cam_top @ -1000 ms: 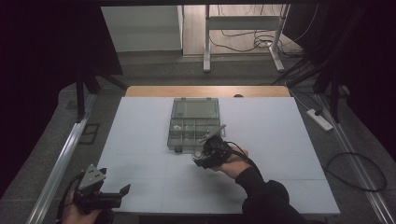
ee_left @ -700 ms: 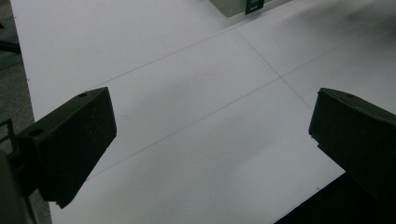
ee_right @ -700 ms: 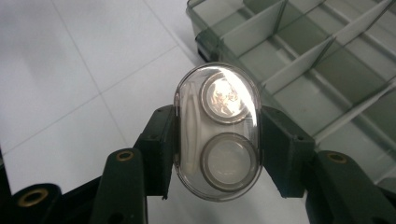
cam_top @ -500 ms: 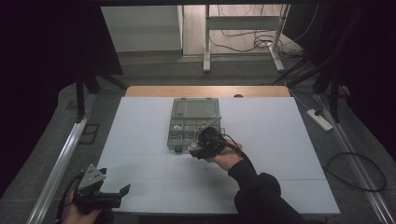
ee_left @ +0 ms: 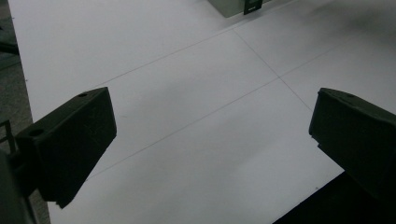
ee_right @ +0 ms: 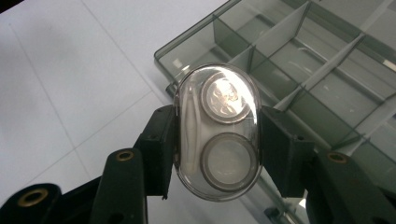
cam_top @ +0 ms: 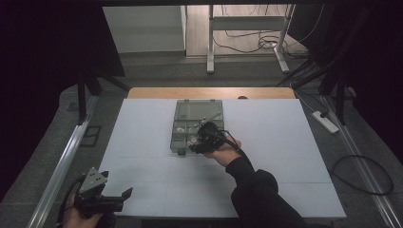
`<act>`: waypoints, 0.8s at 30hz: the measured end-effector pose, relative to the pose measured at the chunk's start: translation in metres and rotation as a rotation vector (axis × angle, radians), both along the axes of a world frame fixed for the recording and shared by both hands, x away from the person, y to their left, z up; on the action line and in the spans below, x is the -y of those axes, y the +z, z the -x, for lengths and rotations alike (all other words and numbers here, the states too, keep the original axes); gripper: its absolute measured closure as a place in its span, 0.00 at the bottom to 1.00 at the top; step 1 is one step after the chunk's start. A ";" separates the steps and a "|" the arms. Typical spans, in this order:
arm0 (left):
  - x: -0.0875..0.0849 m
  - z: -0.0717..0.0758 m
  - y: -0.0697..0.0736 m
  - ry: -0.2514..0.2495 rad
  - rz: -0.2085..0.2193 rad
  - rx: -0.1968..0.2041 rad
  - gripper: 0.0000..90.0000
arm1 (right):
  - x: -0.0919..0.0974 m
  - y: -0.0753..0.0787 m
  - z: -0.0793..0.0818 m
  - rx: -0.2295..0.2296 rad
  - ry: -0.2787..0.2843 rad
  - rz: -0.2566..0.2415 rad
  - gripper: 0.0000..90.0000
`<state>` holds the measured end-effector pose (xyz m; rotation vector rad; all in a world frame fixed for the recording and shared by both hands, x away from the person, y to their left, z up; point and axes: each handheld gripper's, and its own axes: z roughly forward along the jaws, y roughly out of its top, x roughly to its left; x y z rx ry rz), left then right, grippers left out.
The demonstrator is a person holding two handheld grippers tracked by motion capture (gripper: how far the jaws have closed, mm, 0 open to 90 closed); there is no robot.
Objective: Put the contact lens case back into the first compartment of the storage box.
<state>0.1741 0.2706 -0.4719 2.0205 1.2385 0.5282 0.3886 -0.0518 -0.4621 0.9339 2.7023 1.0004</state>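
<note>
**Clear case sits in the right jaws, at the near corner of the divided box**

At the left of the high view, the left gripper (cam_top: 124, 194) rests at the near left corner of the surface (cam_top: 285, 142), well apart from the work. In the left gripper view its jaws stand wide apart with bare white surface between them, and the near corner of the box (ee_left: 233, 5) shows far off at the top edge.

Toward the middle of the high view, the divided box (cam_top: 195, 111) lies open, its lid end toward the far side. The right gripper (cam_top: 196, 146) hovers at its near right edge.

In the right gripper view, the right jaws are clamped on an oval clear case (ee_right: 217, 130), pressing on its two long sides. Its long axis runs along the jaws, away from the hand, and two round wells sit one beyond the other. The box compartments (ee_right: 299, 79) lie ahead and to the right of the case, with the near corner just behind it. By this reading the right hand is far the nearer, and the case must travel forward and right to hang over a compartment
</note>
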 end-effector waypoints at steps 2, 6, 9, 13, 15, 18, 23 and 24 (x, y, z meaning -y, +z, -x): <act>0.000 0.000 0.000 0.000 0.001 0.001 0.01 | -0.002 0.000 -0.003 -0.001 -0.010 -0.004 0.54; 0.000 0.000 0.000 -0.001 0.002 0.000 0.01 | -0.007 0.000 -0.010 -0.002 -0.029 -0.011 0.54; 0.000 0.000 0.000 -0.001 0.003 0.000 0.01 | -0.011 -0.001 -0.015 -0.011 -0.052 -0.014 0.54; 0.000 0.000 0.000 -0.002 0.002 0.000 0.01 | -0.016 0.000 -0.021 -0.011 -0.072 -0.019 0.54; 0.000 0.000 0.000 -0.002 0.002 0.000 0.01 | -0.020 0.000 -0.025 -0.011 -0.083 -0.018 0.54; 0.000 0.000 0.000 -0.003 0.001 0.001 0.01 | -0.023 0.000 -0.028 -0.013 -0.097 -0.023 0.54; 0.000 0.000 0.000 -0.005 -0.001 0.001 0.01 | -0.030 -0.002 -0.035 -0.013 -0.119 -0.026 0.54; 0.000 0.000 0.000 -0.005 -0.001 0.001 0.01 | -0.031 -0.002 -0.036 -0.016 -0.129 -0.028 0.54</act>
